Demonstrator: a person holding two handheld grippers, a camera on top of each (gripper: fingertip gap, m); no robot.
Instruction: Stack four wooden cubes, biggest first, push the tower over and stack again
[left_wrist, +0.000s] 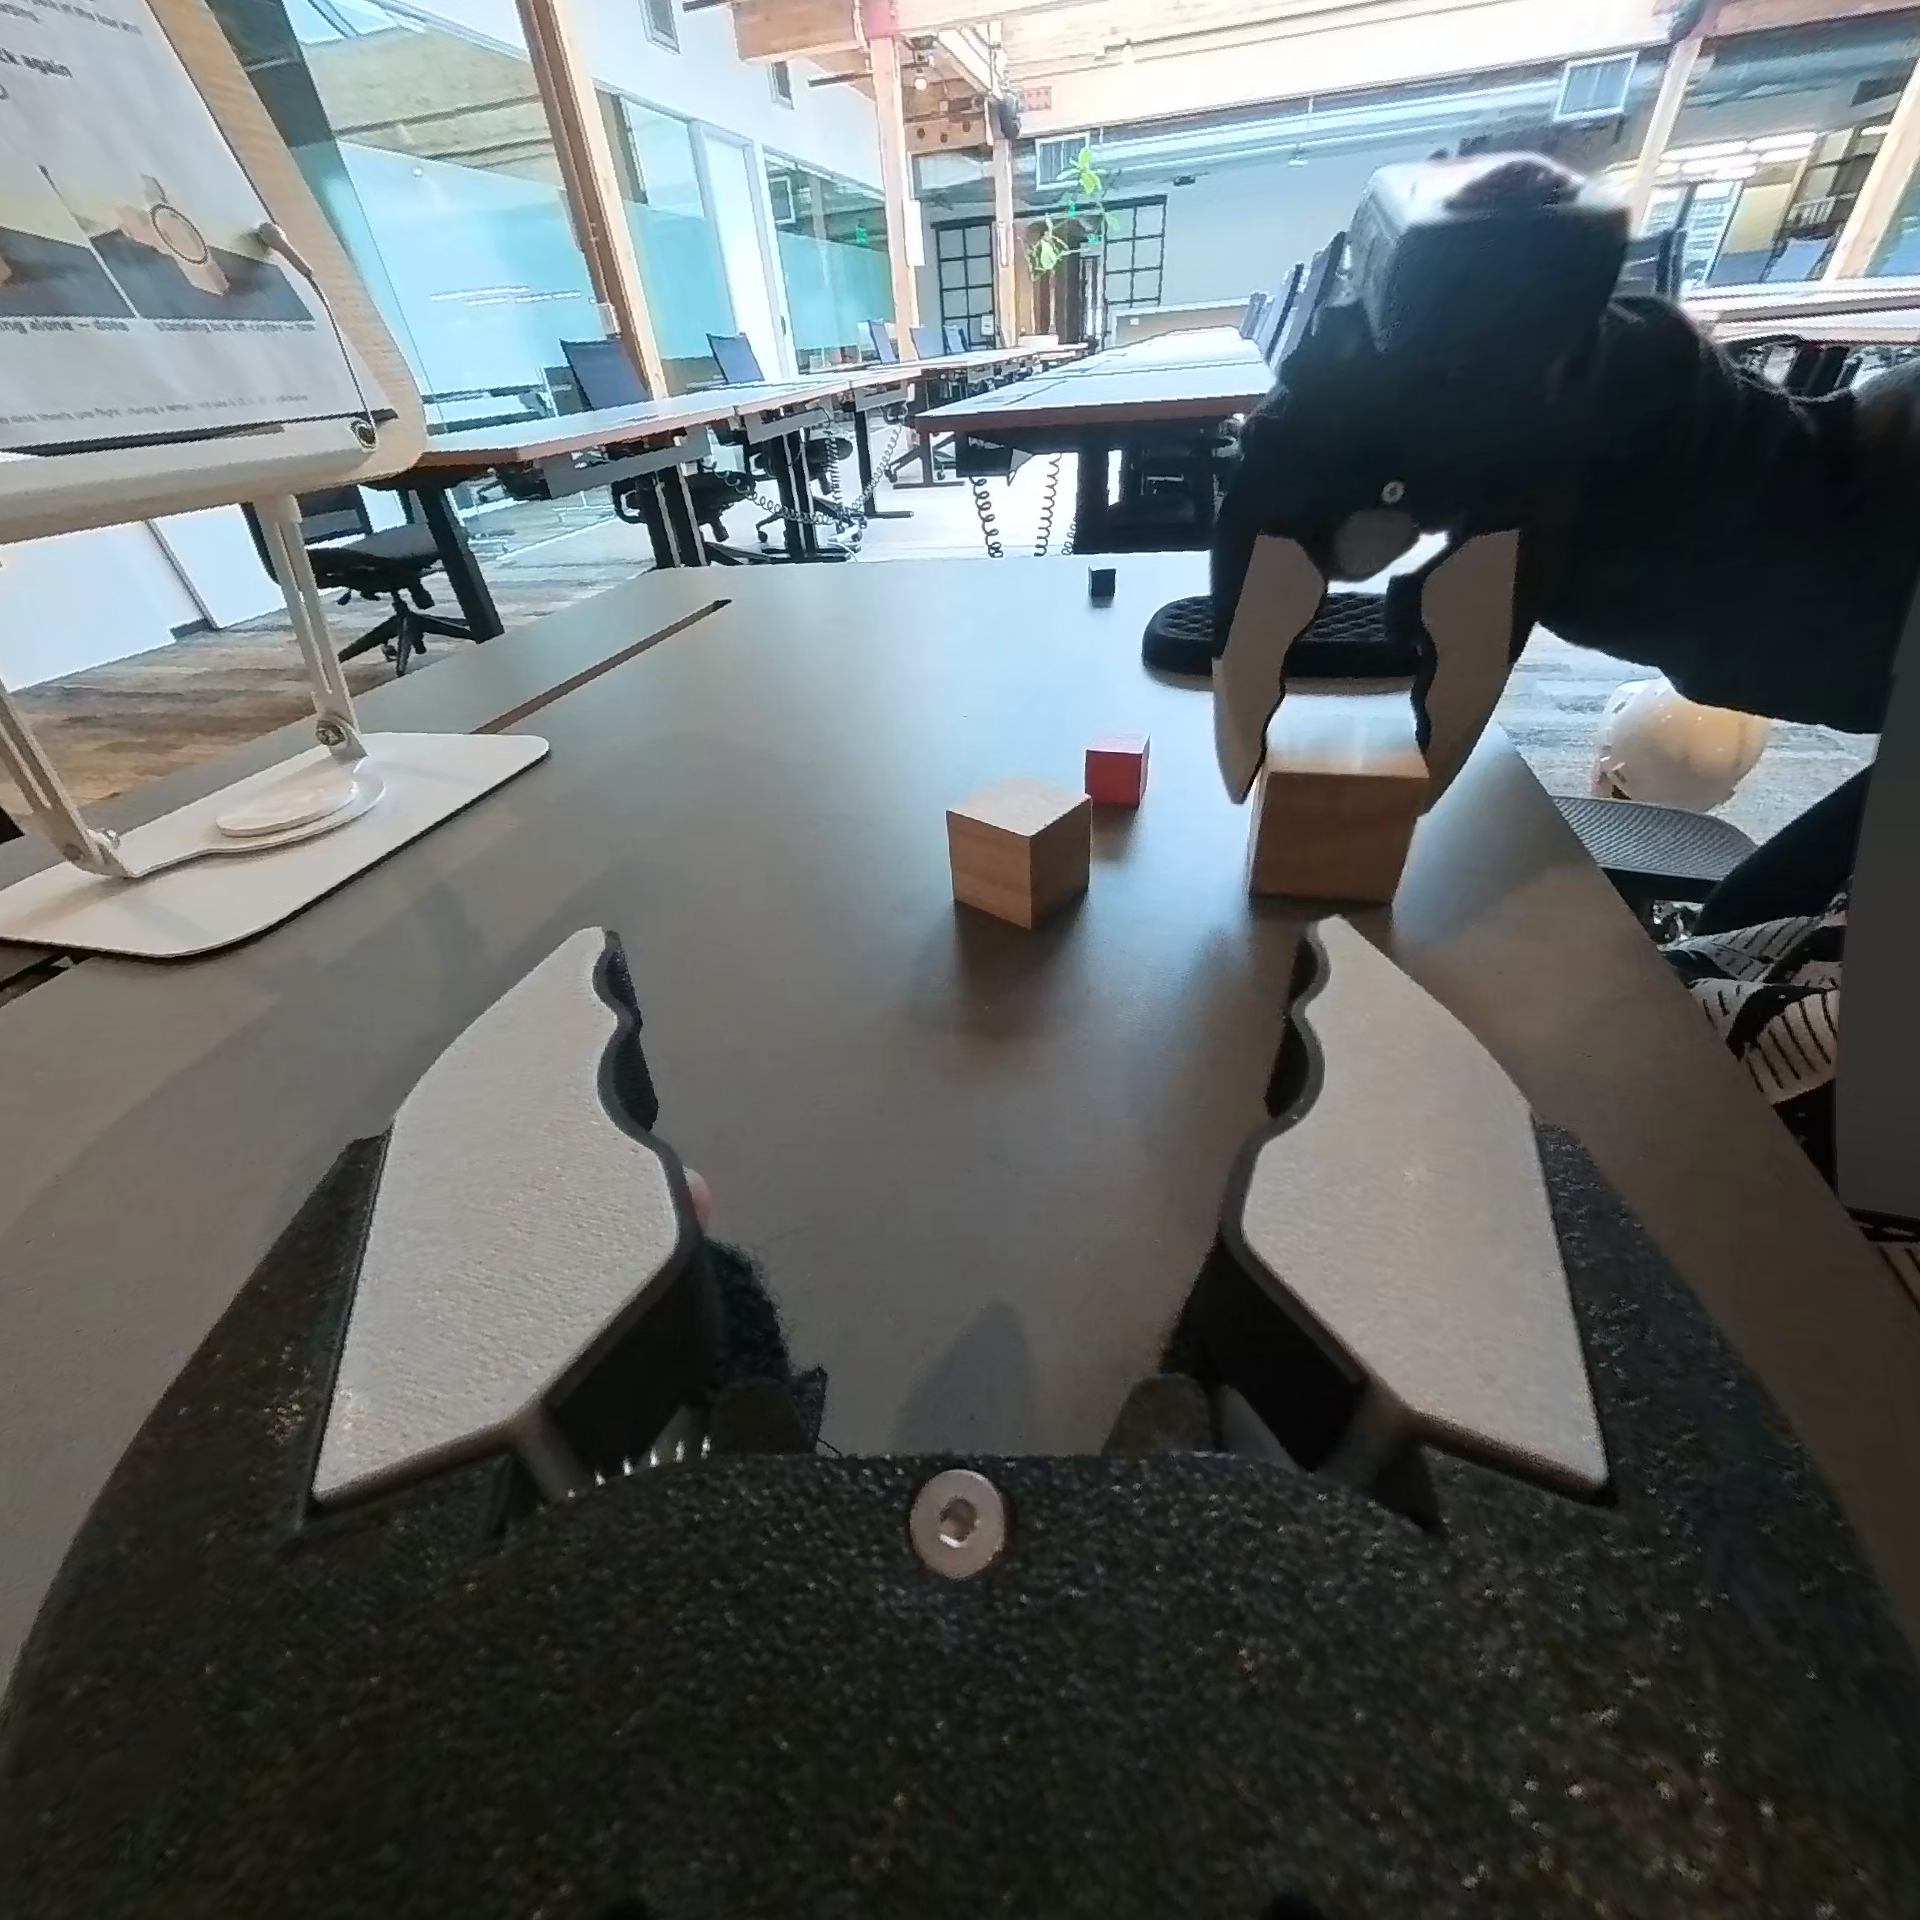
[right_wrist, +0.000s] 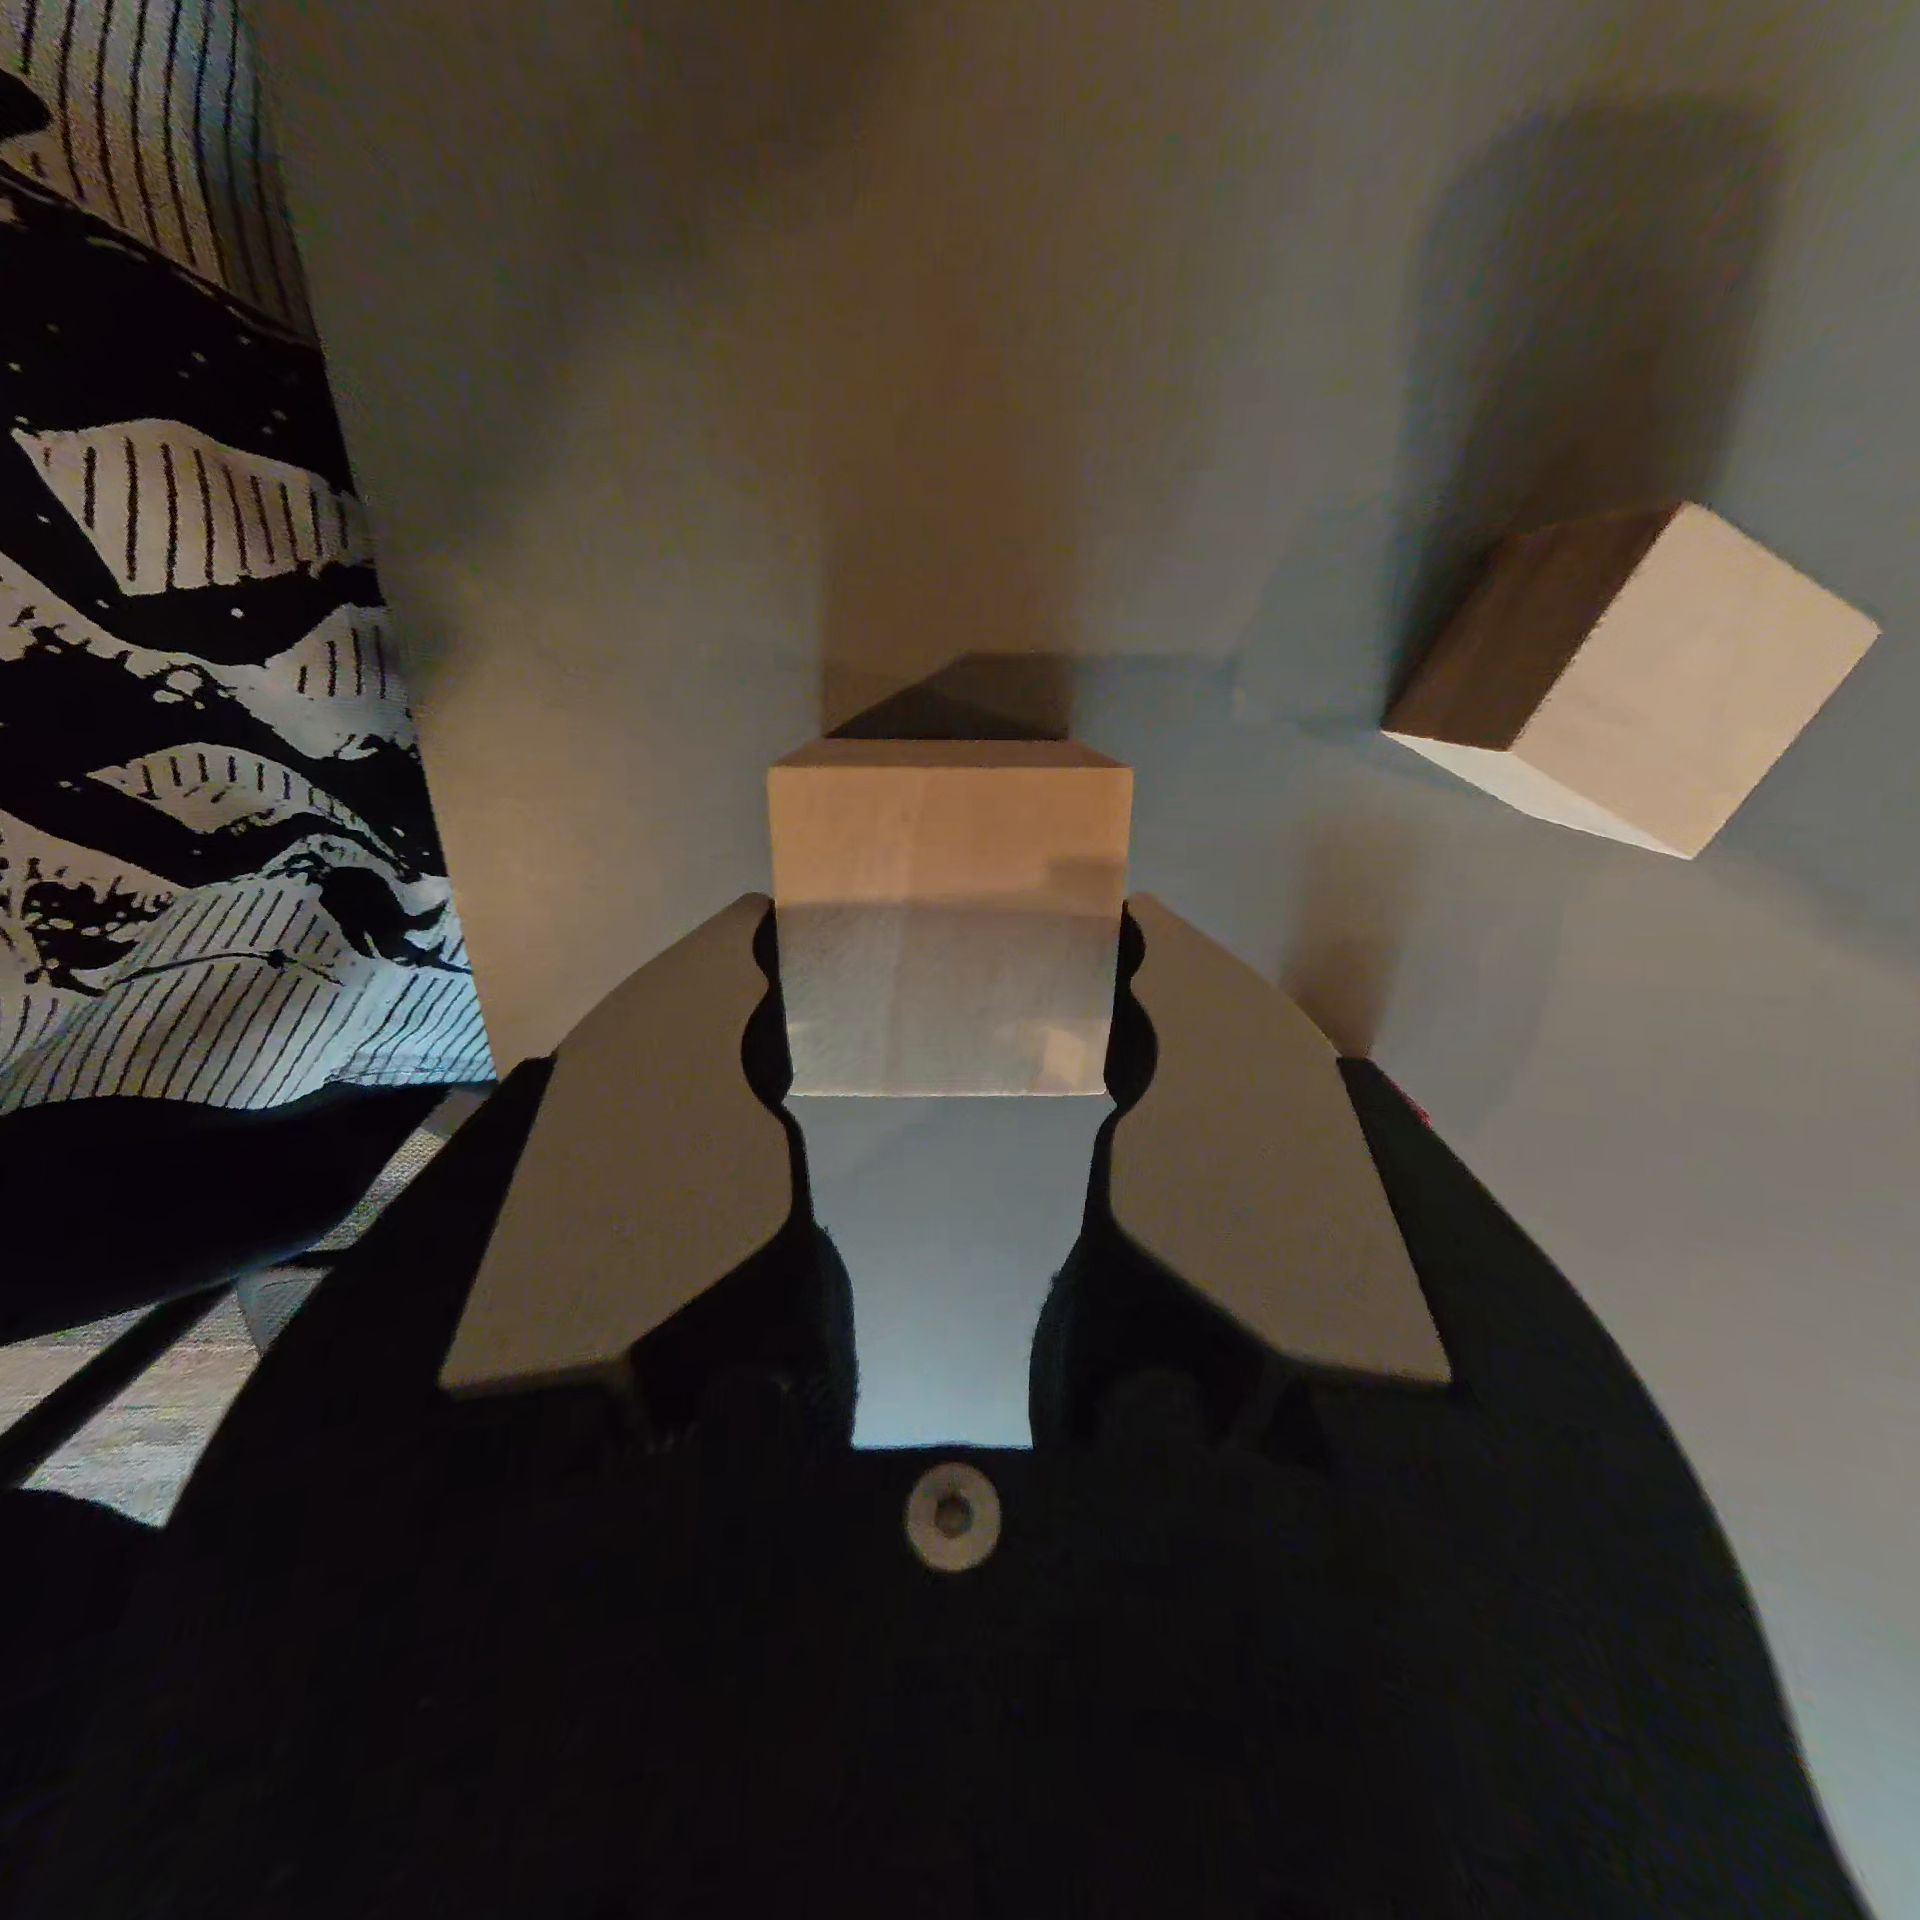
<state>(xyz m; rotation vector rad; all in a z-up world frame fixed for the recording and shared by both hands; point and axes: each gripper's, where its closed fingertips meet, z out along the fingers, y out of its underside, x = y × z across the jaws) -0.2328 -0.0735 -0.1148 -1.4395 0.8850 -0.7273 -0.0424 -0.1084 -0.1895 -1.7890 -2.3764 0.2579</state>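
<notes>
**Right tongs closed on the largest cube; left tongs wide and empty**

The right tongs (right_wrist: 948, 992), pointing down, hold the large pale wooden cube (right_wrist: 948, 935) between their grey fingers (right_wrist: 644, 1143), one against each side face near its top. In the left wrist view the same right tongs (left_wrist: 1351, 748) straddle the large cube (left_wrist: 1335, 831), which sits on or just above the dark matte surface (left_wrist: 727, 935) near its right edge; contact underneath cannot be told. The left tongs (left_wrist: 956, 1049) are spread wide, empty, low over the surface, pointing toward the cubes.

Beside the large cube, apart from it, stands a medium brown wooden cube (left_wrist: 1020, 862), turned at an angle; it appears to the upper right in the right wrist view (right_wrist: 1631, 696). Just behind it rests a small red cube (left_wrist: 1117, 769). Far back lies a tiny dark cube (left_wrist: 1101, 582), well apart from the others.

Surroundings: a white stand holding a printed sheet (left_wrist: 177, 260) occupies the left of the surface; a black perforated pad (left_wrist: 1309, 644) lies behind the right tongs. A black-and-white patterned fabric (right_wrist: 177, 727) lies off the edge next to the large cube. Rows of desks and office chairs (left_wrist: 727, 436) fill the background. Between the left tongs and the medium cube the surface is unobstructed.
</notes>
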